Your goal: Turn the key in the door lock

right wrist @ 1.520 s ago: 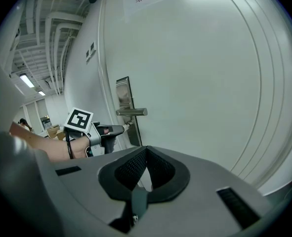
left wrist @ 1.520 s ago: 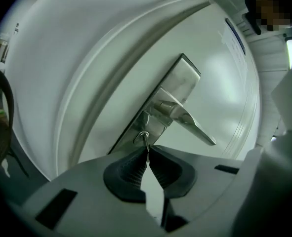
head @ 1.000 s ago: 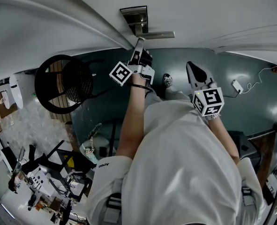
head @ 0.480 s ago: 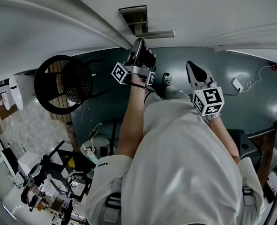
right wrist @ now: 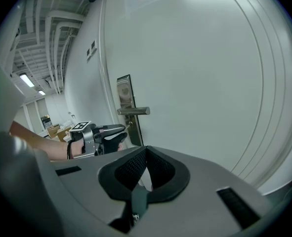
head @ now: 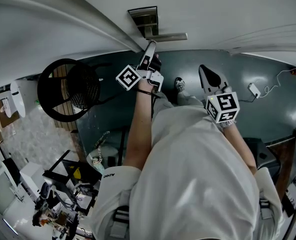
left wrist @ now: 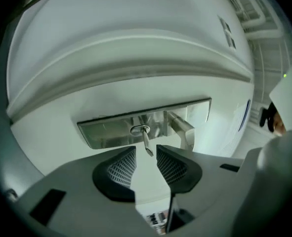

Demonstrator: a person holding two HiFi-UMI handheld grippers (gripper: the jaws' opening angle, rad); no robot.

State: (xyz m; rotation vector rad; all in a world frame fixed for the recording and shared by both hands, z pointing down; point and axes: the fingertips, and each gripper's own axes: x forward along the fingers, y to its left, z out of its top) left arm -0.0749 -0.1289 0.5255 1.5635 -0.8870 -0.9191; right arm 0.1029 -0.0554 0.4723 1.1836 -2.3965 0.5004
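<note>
Both jaws of my left gripper (left wrist: 146, 157) have just been opening, leaving the key (left wrist: 146, 144) untouched between them in the door lock (left wrist: 106, 132), so I judge the turn done.

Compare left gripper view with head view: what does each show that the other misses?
Left gripper view only: the key in the lock plate, its tip between the left gripper's jaws, which have just been opening and don't press it. Head view only: right gripper, back from the door; black chair. Both: lock plate, door handle.
</note>
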